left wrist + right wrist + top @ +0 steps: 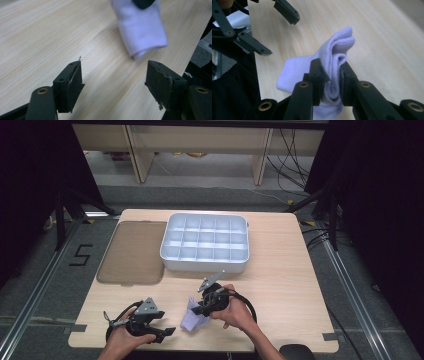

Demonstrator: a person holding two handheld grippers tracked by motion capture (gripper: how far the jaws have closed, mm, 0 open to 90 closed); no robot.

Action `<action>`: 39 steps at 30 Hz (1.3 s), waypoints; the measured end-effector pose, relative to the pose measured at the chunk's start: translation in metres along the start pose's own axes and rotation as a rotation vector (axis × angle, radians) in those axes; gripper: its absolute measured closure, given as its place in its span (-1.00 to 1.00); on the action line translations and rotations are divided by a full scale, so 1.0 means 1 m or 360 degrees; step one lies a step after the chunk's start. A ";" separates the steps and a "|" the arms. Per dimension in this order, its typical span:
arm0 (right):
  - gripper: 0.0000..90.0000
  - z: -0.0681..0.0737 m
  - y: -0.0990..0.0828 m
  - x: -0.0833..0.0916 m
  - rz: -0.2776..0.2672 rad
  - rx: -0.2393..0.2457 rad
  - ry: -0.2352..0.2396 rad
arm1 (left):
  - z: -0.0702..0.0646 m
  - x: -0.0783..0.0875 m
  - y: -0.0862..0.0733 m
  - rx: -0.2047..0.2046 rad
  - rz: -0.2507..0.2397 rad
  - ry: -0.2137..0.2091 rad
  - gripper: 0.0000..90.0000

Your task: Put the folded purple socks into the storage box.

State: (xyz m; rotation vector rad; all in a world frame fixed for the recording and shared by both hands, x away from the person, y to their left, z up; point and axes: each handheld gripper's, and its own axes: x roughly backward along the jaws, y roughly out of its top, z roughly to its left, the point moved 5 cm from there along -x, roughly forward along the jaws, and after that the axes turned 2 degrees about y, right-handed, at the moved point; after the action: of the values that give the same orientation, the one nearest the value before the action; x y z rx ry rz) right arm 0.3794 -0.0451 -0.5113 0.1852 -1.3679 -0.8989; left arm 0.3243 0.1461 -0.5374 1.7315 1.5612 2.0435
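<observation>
One folded lilac sock (pixel 332 65), soft and light, lies on the bench (pixel 280 285) near the compartment tray (pixel 205 242); your right gripper (pixel 330 75) pinches its folded layers, your left gripper (pixel 113 80) gapes empty. Grip all layers, or they will slip apart.

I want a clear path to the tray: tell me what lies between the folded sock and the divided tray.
Nothing: in the high view only bare table separates the folded sock, pinched in the right gripper, from the divided tray.

Recording lab or test bay, black curtains (pixel 30 180) either side, aluminium rail frame (pixel 350 285) on grey carpet, taped floor number (pixel 81 255), loose cables (pixel 292 157), wooden table (pixel 280 270)
</observation>
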 end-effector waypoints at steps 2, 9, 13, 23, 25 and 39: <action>0.70 0.000 0.001 0.001 -0.0016 0.0039 -0.0007 | 0.001 0.001 -0.001 -0.0015 0.0003 0.0006 -0.40; 0.70 0.005 0.006 0.021 -0.0042 0.0076 -0.0078 | 0.009 0.004 -0.007 0.0018 0.0008 0.0056 -0.42; 0.70 0.005 0.010 0.029 -0.0049 0.0099 -0.0114 | 0.010 0.006 -0.007 -0.0012 0.0029 0.0056 -0.42; 0.70 -0.007 0.025 0.061 -0.0099 0.0122 -0.0244 | 0.011 0.008 -0.006 0.0044 -0.0006 0.0035 -0.42; 0.70 -0.012 0.028 0.068 -0.0112 0.0112 -0.0253 | 0.011 0.008 -0.005 0.0041 -0.0007 0.0033 -0.42; 0.70 -0.055 0.041 0.117 -0.0129 -0.0010 -0.0448 | 0.009 0.007 -0.004 0.0069 -0.0027 0.0011 -0.44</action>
State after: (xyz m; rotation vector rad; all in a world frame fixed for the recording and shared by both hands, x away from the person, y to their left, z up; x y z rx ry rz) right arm 0.4399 -0.1139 -0.4111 0.1126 -1.6266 -1.0253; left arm 0.3267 0.1583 -0.5363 1.7209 1.6283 2.0250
